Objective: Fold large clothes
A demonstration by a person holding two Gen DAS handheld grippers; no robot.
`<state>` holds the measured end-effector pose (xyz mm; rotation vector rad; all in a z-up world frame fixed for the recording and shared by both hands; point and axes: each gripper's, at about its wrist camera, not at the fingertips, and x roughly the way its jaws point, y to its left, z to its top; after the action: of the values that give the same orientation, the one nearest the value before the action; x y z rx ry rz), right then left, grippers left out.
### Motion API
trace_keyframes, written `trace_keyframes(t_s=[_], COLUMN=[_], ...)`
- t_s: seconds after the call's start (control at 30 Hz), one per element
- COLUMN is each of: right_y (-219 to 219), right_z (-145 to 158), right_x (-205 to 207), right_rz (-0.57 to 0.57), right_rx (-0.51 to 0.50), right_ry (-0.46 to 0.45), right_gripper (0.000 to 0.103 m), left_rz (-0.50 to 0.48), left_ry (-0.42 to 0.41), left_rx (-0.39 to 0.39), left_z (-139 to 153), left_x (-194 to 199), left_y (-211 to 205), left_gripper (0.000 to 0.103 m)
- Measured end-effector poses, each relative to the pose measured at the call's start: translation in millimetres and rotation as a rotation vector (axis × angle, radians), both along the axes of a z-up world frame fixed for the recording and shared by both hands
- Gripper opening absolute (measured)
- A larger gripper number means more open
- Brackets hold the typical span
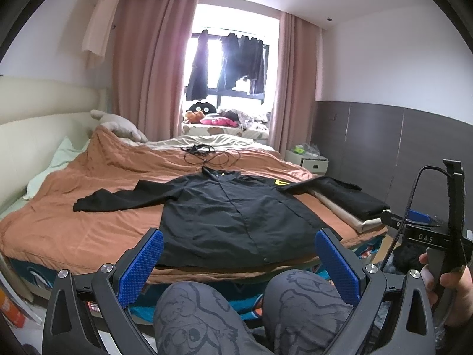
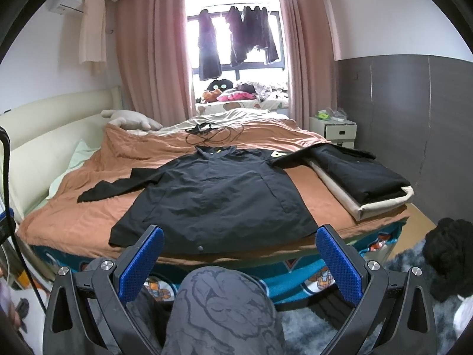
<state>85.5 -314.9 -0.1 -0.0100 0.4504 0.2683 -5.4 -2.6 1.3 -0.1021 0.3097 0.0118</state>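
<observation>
A large black jacket (image 1: pixel 236 216) lies flat and face up on the brown bedspread (image 1: pixel 103 207), sleeves spread to both sides, collar towards the window. In the right wrist view the same jacket (image 2: pixel 218 195) fills the bed's near half. My left gripper (image 1: pixel 239 263) is open, held above the person's knees just short of the jacket's hem, with nothing between its blue pads. My right gripper (image 2: pixel 239 263) is open too, back from the hem and empty. The right gripper's body (image 1: pixel 443 236), held in a hand, shows at the left view's right edge.
A folded black garment (image 2: pixel 363 177) lies on a cream pad at the bed's right edge. Black cables (image 2: pixel 212 133) lie beyond the collar. A white nightstand (image 2: pixel 337 130) stands right of the bed, a dark fluffy heap (image 2: pixel 449 254) on the floor. The person's patterned knees (image 1: pixel 236 310) are below the grippers.
</observation>
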Motion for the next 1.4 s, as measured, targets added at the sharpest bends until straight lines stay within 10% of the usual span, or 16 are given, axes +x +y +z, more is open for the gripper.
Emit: trace_keyframes(t_s=[1.4], right_y=[-14.5], right_z=[3.3], right_x=[-7.8], right_rz=[-0.046], right_rx=[-0.032], right_ry=[-0.033], right_gripper=[0.103], left_rz=[-0.011], left_ry=[0.001], left_rx=[-0.025], left_z=[3.1], left_x=[-9.0], left_y=[4.0], left_gripper=[0.103])
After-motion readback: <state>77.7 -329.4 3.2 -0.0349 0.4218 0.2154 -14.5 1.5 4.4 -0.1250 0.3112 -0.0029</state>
